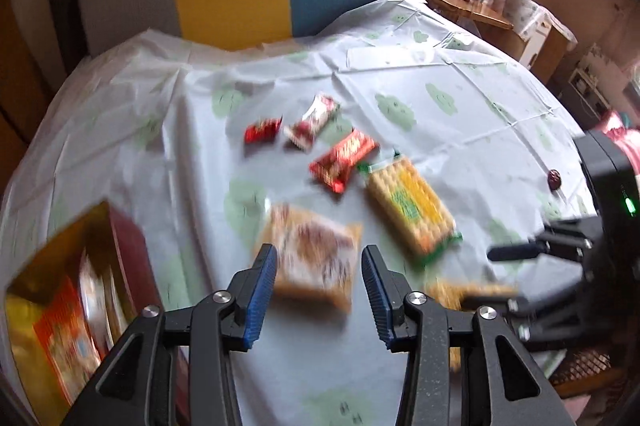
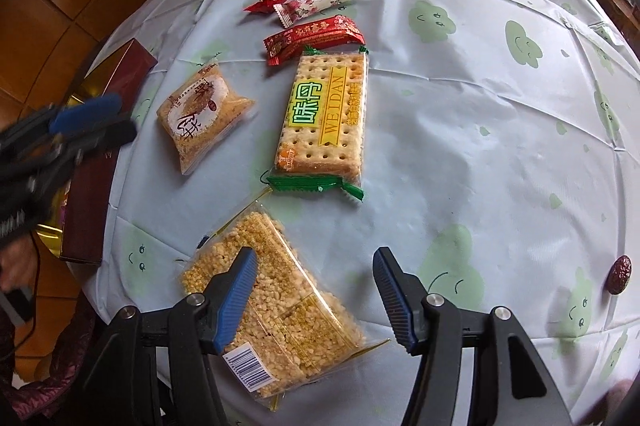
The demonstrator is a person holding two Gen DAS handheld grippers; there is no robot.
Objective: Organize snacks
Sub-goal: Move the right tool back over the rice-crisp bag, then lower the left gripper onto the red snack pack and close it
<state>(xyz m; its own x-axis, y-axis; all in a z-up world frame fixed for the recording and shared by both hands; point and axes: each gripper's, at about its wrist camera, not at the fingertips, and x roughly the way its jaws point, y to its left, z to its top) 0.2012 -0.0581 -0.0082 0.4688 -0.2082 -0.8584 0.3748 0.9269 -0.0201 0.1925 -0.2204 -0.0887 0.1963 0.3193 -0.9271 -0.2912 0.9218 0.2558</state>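
Six wrapped snacks flat on tablecloth: cracker pack [image 2: 326, 114], crumbly bar [image 2: 272, 310], pastry [image 2: 202, 116], apparently three candies [image 2: 314, 36].

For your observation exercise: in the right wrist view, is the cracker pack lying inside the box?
No, the cracker pack lies flat on the tablecloth, well apart from the box at the table's left edge.

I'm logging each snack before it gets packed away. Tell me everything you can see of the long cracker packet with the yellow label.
The cracker packet is a long clear wrapper showing pale, hole-dotted crackers, with a yellow band printed WEIDAN, a green label patch and crimped green ends. It looks sealed and lies flat on the tablecloth, roughly mid-table. Its far end sits against the red bar wrapper, possibly touching. Neither gripper holds it.
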